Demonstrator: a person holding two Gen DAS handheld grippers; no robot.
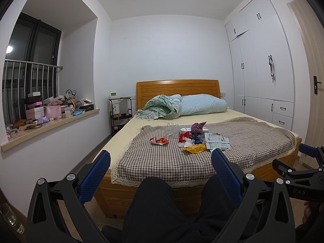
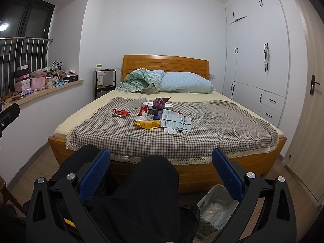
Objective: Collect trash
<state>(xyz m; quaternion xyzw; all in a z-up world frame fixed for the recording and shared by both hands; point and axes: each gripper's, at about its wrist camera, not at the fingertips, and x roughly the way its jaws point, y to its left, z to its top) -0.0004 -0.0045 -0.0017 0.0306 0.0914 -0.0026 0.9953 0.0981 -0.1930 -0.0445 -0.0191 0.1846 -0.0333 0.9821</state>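
Trash sits in a loose heap on the checked cloth [image 2: 202, 125] across the bed [image 2: 60, 141], at about 12 o'clock from both grippers and well apart from them. The heap's long axis runs from 10 o'clock to 4 o'clock in the right wrist view. A red wrapper [image 2: 120, 112] lies alone at the 9 o'clock end, crumpled. A yellow wrapper [image 2: 148, 124] lies flat at the near edge, its length running 9 to 3. Just beside it at 3 o'clock lie printed papers [image 2: 175, 120], flat, with a white wad [image 2: 171, 130] touching their near edge. Behind them, a purple crumple [image 2: 160, 102] tops a small box [image 2: 150, 106], mostly hidden. A clear plastic piece [image 2: 135, 102] at 11 o'clock is hard to make out.

Left gripper [image 1: 161, 167] has its blue fingers spread wide, holding nothing. Right gripper [image 2: 161, 166] is the same, wide apart and empty. Dark trousers [image 2: 145, 192] fill the gap. A lined bin [image 2: 216, 208] on the floor at 5 o'clock is partly cut off by the right finger.
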